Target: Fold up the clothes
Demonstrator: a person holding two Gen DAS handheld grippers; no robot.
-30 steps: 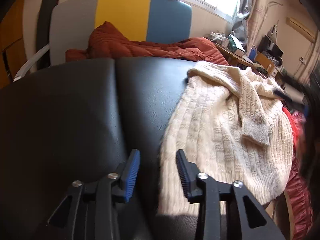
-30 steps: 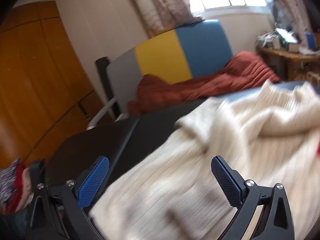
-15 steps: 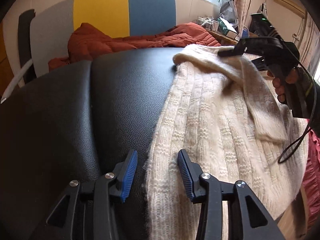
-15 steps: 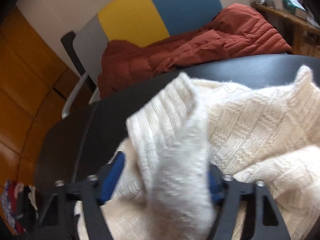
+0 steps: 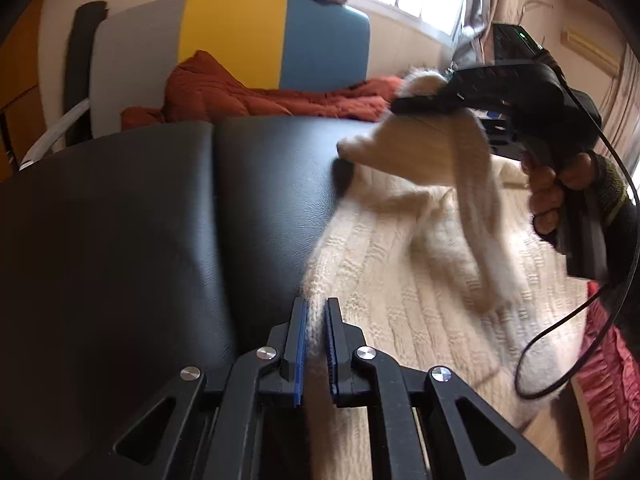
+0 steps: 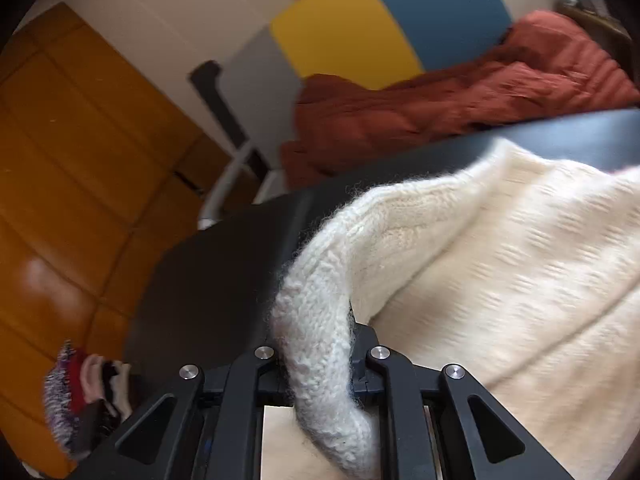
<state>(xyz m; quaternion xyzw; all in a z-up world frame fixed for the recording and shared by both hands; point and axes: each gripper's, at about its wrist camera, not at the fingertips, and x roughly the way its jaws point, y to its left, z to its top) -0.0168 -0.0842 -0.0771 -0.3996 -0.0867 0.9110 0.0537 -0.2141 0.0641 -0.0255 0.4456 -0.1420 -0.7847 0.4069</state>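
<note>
Folding had barely begun: our left gripper (image 5: 316,340) and right gripper (image 6: 320,364) were closing on the cream sweater (image 5: 420,280), mostly still spread flat.

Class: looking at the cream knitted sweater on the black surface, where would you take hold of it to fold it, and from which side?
Grip the sweater by its free edge beside the bare black surface, coming in low from that side: the knit there is thin enough for tongs to pinch.

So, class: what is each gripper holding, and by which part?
Both jaws are closing on the cream sweater: the left gripper at its side edge, the right gripper at a thick ribbed edge, lifted.
</note>
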